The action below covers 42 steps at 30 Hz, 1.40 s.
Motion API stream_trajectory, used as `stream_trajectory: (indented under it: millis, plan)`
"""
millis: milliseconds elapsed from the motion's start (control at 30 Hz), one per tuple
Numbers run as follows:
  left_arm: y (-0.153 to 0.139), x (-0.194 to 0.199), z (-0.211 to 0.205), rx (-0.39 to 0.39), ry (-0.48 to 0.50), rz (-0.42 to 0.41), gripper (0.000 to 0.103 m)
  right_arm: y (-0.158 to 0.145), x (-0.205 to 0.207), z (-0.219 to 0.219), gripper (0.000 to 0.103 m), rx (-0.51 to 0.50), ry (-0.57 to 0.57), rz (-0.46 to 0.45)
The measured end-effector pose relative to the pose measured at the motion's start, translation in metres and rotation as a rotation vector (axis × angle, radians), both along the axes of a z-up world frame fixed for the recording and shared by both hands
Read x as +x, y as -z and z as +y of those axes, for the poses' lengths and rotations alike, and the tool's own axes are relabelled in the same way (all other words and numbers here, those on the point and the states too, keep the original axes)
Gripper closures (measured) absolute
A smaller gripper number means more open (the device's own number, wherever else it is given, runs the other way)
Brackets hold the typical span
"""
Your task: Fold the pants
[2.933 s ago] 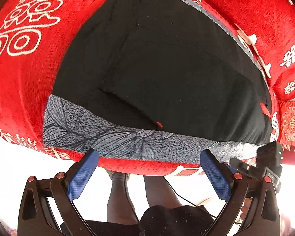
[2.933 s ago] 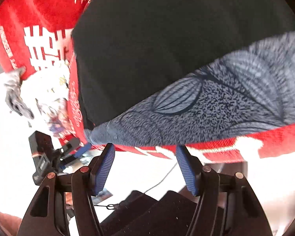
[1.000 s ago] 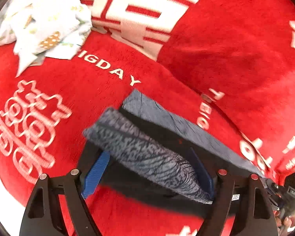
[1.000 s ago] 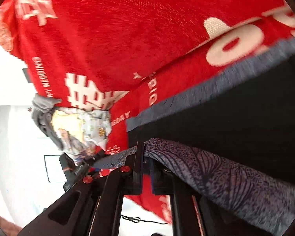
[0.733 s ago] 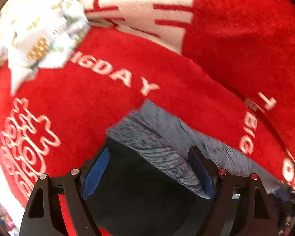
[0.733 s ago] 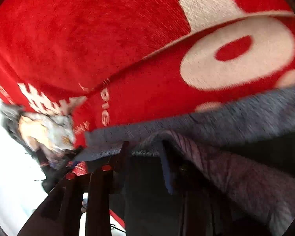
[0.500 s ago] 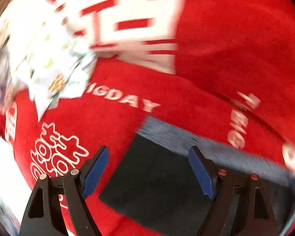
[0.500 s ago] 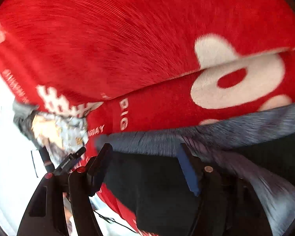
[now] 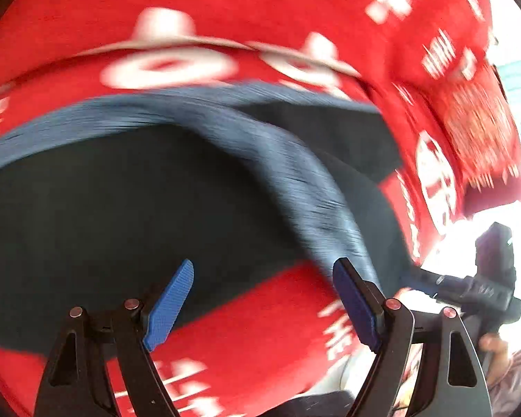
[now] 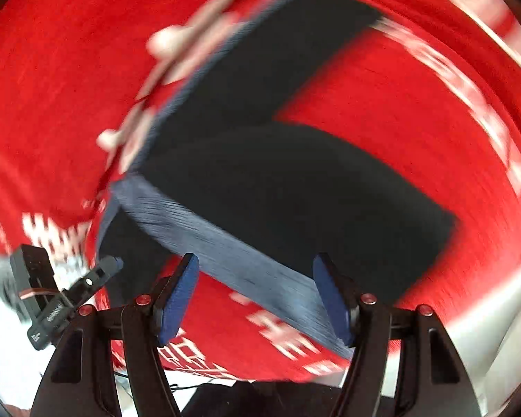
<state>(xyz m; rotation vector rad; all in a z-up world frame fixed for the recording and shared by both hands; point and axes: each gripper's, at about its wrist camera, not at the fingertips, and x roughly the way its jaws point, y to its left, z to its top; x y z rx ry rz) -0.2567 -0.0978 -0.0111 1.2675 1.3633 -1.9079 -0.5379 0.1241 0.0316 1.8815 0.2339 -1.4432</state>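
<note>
Black pants [image 10: 295,187] folded on red blanket [image 10: 416,111], left tool [image 9: 260,299] and right tool [image 10: 257,292] above pants, both wide, empty

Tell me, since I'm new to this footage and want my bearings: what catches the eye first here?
The bright red cover with white lettering fills both views. On it lie the black pants, folded over, their grey-blue patterned band running diagonally towards the camera. The left gripper and right gripper both hang open above the fabric, holding nothing.
</note>
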Motion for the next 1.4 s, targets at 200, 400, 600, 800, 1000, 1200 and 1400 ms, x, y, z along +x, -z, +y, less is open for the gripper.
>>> stream_trajectory:
  millis: [200, 400, 600, 800, 1000, 1200, 1400]
  plan:
    - [0.013, -0.050, 0.009, 0.002, 0.104, 0.025, 0.019, 0.037, -0.002, 0.062, 0.031, -0.015, 0.161, -0.078]
    - [0.015, -0.050, 0.006, 0.026, 0.087, 0.052, 0.019, 0.058, 0.006, 0.072, 0.055, -0.074, 0.229, -0.182]
    - [0.003, -0.067, 0.003, 0.018, 0.076, 0.060, 0.019, 0.024, -0.018, 0.044, 0.088, -0.256, 0.184, -0.279]
    - [-0.029, -0.101, -0.041, -0.059, -0.037, 0.073, 0.019, -0.025, -0.091, -0.055, 0.088, -0.415, 0.117, -0.284]
    - [-0.035, -0.131, -0.110, -0.178, -0.166, -0.011, 0.019, -0.018, -0.170, -0.156, 0.060, -0.313, 0.040, -0.167]
    - [-0.058, -0.109, -0.130, -0.305, -0.242, -0.114, 0.019, -0.029, -0.182, -0.161, 0.032, -0.254, -0.045, 0.006]
    - [-0.020, -0.072, -0.084, -0.231, -0.260, -0.308, 0.019, 0.023, -0.170, -0.090, 0.048, -0.093, 0.080, -0.064]
